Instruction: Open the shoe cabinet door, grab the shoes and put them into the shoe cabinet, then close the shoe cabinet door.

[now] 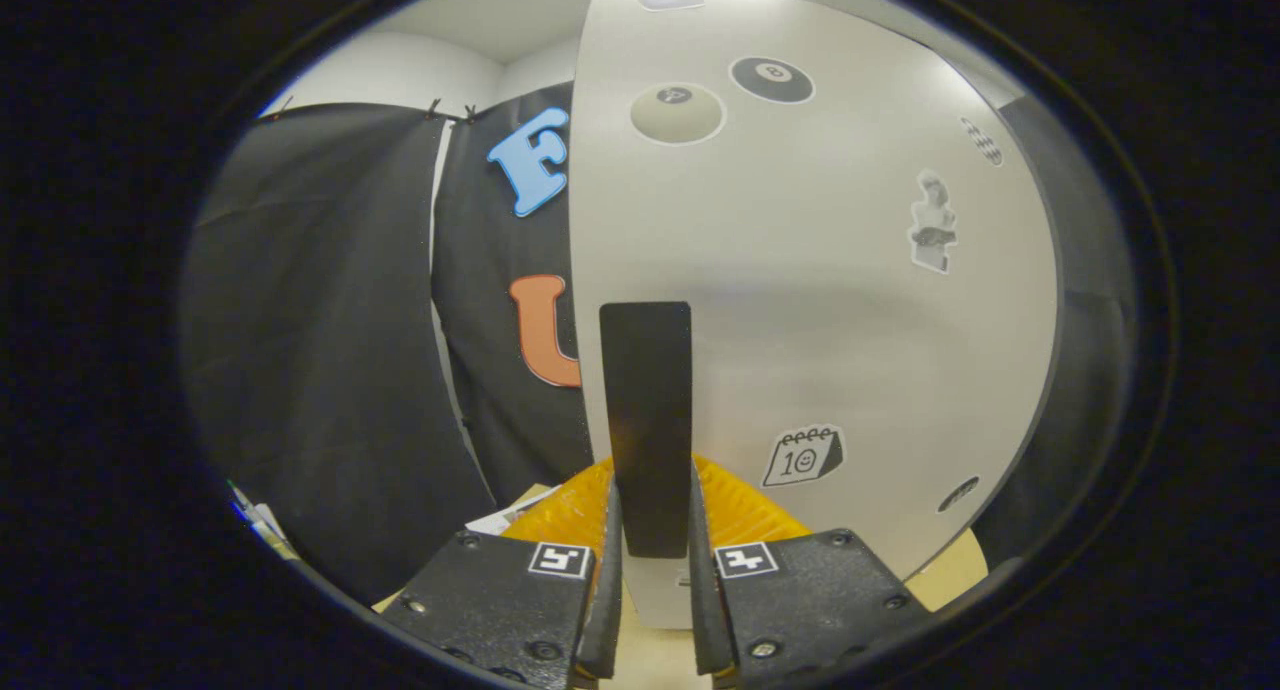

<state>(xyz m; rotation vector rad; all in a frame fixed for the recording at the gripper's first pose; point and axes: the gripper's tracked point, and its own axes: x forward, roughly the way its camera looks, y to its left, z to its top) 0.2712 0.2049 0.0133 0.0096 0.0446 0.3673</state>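
Observation:
The white shoe cabinet door (800, 300) looms very close, with several stickers on its face. A black flat handle (646, 420) runs upright near the door's left edge. My gripper (650, 530) is shut on that handle, both fingers pressing its lower end from either side. The door's left edge stands free against the black cloth behind it, so the door looks swung out from the cabinet.
Black cloth wall (330, 350) hangs to the left and behind. A light wooden tabletop (950, 575) shows below the door. Some papers (262, 525) lie low at the far left.

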